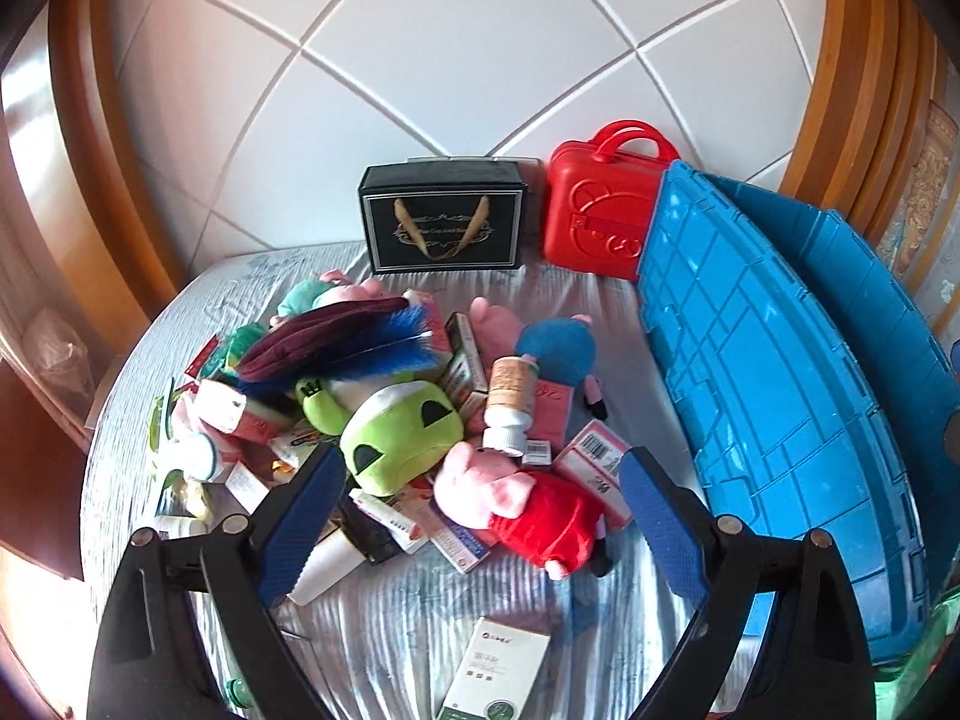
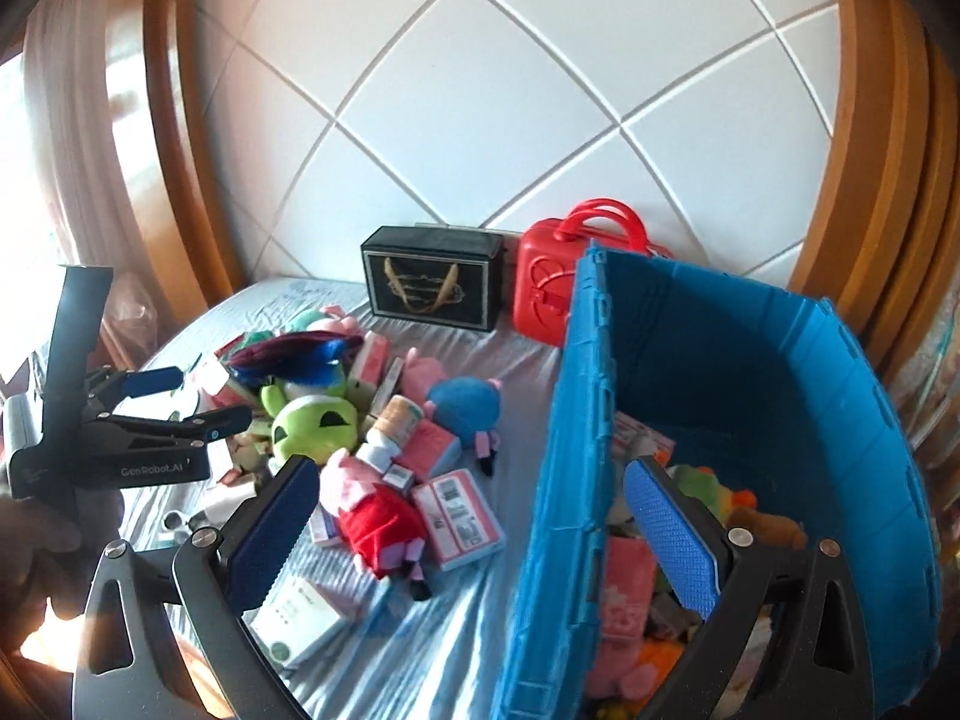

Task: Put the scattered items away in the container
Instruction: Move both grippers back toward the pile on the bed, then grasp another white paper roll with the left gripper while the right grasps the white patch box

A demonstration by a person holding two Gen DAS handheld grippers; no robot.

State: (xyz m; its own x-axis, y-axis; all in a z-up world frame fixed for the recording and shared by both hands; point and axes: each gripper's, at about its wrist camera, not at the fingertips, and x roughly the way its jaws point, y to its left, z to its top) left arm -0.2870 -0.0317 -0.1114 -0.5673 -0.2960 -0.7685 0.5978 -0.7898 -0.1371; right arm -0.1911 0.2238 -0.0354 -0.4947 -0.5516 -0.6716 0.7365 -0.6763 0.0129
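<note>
Left wrist view: the left gripper [image 1: 483, 516] is seen with its blue-padded fingers spread wide and nothing between them, held above a pile of scattered items on a grey striped bedsheet [image 1: 420, 618]. Below the gap lie a pig plush in a red dress [image 1: 528, 510] and a green plush [image 1: 399, 438]. A white-capped bottle [image 1: 510, 402] rests on the pile just behind the pig plush, beside a blue plush [image 1: 558, 354]. A white box [image 1: 498, 669] lies apart from the pile, near the bottom edge. The blue container [image 1: 774, 396] stands to the right of the pile. A black gift box [image 1: 444, 222] and a red case [image 1: 600, 204] stand against the white tiled wall [image 1: 456, 48].

Right wrist view: the right gripper [image 2: 468, 534] is likewise spread and empty, straddling the near wall of the blue container [image 2: 558, 480], one finger outside and one over the interior. Plush toys and boxes are seen inside the container. The left gripper [image 2: 180, 399] is visible at the left, fingers apart, over the far side of the pile.
</note>
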